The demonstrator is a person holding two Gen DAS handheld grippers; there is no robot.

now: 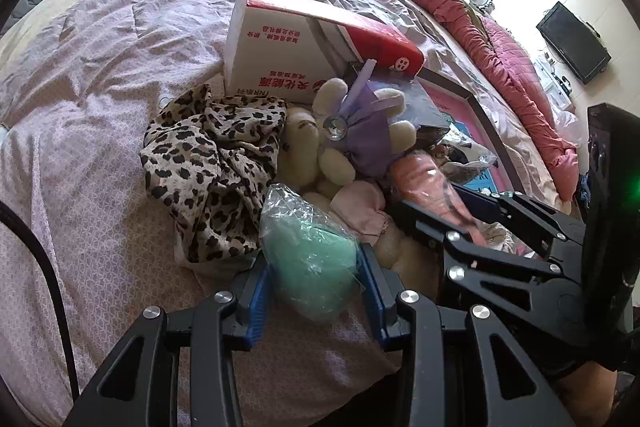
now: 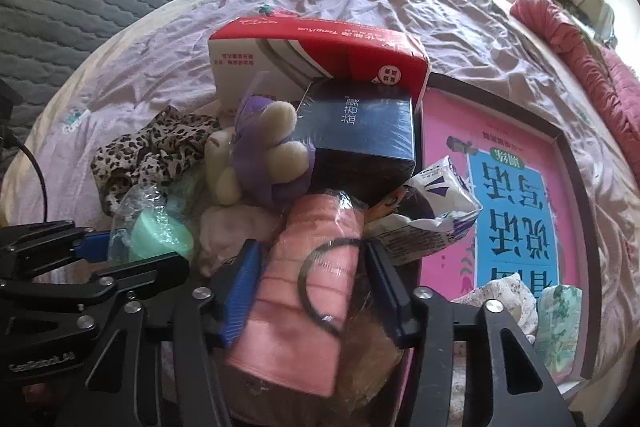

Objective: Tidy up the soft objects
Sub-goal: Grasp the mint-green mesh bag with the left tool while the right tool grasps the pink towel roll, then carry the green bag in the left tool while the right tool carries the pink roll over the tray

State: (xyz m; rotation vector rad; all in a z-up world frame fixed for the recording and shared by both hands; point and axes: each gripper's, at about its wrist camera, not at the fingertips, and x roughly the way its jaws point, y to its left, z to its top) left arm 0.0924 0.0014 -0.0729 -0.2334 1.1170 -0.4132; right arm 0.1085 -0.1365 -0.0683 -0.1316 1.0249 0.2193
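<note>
Gripping is under way on both sides of a pile heaped on the bed (image 1: 80, 131). Leftmost, a leopard-print scarf (image 1: 200, 163) lies loose and untouched. Next, the left hand-held gripper (image 1: 314, 281) is narrowed about a mint-green soft item in clear plastic wrap (image 1: 310, 247); the blue pads are seen against the wrap on both sides, so it is judged held. A cream plush bear in a purple dress (image 1: 360, 135) is propped above it. Further right, the right hand-held gripper (image 2: 310, 281) is closed partway onto a pink rolled cloth in plastic film (image 2: 308, 267), the pads pressing its sides.

Both bundles would best be lifted straight up and slowly: slippery film may slide between the pads, and the bear resting against them could be dragged along.

Writing: the red-and-white carton (image 2: 316, 47) carries "Tanghua" and Chinese print; the dark blue box (image 2: 360, 131) shows two pale characters; the pink framed board (image 2: 504, 187) bears large Chinese characters, upside down.
</note>
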